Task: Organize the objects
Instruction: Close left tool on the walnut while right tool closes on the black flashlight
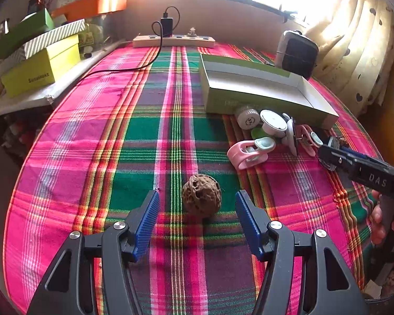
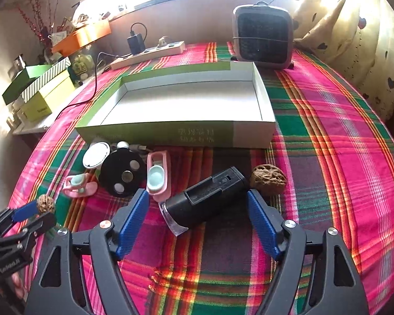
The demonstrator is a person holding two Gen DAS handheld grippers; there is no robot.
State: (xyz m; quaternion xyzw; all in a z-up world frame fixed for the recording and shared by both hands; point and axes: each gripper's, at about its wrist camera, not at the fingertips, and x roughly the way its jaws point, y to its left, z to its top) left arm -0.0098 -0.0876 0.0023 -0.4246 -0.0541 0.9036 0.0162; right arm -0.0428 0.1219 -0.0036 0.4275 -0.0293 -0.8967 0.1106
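My left gripper [image 1: 197,204] stands with its jaws wide apart, pointing down at the plaid tablecloth [image 1: 92,144]. A carved brown walnut [image 1: 201,195] lies on the cloth between the blue pads [image 1: 147,223], clear of both; nothing is gripped.

My right gripper [image 2: 197,210] is likewise spread, its pads [image 2: 130,223] pressing on nothing. A black cylindrical device [image 2: 207,197] with a clear flared end lies tilted on the cloth between and just ahead of the fingers; I cannot tell whether either pad touches it. A second walnut [image 2: 268,179] rests at the device's far end, just beyond my right finger.

To the left of the device lies a cluster: a pink clip [image 2: 157,176] with a pale blue pad, a smaller pink clip [image 2: 78,185], a black round disc [image 2: 123,174] with light spots, and a white round lid [image 2: 96,155]. All sit close together, just before the near wall of the box.

The open green-and-white cardboard box [image 2: 170,134] lies beyond the cluster, its white interior holding nothing visible. Behind its right corner stands a small heater [image 2: 264,36]. A white power strip [image 2: 149,52] with a black charger [image 2: 136,41] plugged in lies along the table's far edge. Stacked green and yellow boxes [image 2: 44,92] sit on a shelf to the left.
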